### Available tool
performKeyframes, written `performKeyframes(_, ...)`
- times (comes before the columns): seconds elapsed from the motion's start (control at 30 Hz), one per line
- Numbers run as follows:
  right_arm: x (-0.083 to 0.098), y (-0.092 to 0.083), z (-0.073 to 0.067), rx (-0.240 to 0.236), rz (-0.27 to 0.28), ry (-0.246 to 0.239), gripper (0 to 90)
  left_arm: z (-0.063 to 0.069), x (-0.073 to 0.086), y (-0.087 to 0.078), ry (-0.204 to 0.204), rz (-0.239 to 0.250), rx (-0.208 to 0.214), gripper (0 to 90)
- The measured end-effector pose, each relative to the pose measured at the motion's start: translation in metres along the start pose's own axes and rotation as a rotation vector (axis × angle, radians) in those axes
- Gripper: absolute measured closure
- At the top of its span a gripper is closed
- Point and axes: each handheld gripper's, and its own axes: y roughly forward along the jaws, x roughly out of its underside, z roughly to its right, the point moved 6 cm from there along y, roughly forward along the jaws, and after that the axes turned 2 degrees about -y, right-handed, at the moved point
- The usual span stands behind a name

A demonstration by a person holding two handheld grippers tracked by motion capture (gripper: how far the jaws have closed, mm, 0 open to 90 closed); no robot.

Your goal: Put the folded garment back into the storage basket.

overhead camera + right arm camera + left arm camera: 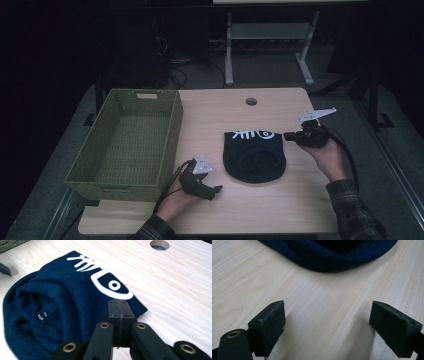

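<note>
A dark navy knit hat (255,157) with a white fish-skeleton print lies flat in the middle of the wooden table (270,210). My left gripper (216,190) rests low near the table's front, left of the hat, pointing toward it. In the left gripper view its jaws (328,320) stand wide open over bare wood, with the hat's rim (332,255) a short way ahead. My right gripper (287,135) is at the hat's upper right corner. In the right gripper view its jaws (118,305) are pressed together just above the hat (62,302), with no fabric visible between them.
A green woven basket (115,192) stands along the table's left side, with nothing inside it. A round cable hole (251,101) is in the tabletop behind the hat. Beyond the table are a desk frame and cables on the dark floor.
</note>
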Motion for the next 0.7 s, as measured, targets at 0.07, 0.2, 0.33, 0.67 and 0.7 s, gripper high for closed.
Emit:
performKeyframes(0.07,-0.004,0.003,0.003,0.004,-0.003,-0.007,90.0,0.0,0.0,0.0,0.0,0.0,0.0,12.5)
performKeyframes(0.2,-0.012,0.012,0.01,0.005,-0.014,-0.01,90.0,0.0,0.0,0.0,0.0,0.0,0.0,12.5)
performKeyframes(0.33,-0.016,0.022,0.017,0.002,-0.03,-0.007,90.0,0.0,0.0,0.0,0.0,0.0,0.0,12.5)
performKeyframes(0.67,-0.025,0.048,0.03,0.0,-0.053,0.009,90.0,0.0,0.0,0.0,0.0,0.0,0.0,12.5)
performKeyframes(0.7,-0.025,0.054,0.033,0.001,-0.067,0.006,90.0,0.0,0.0,0.0,0.0,0.0,0.0,12.5)
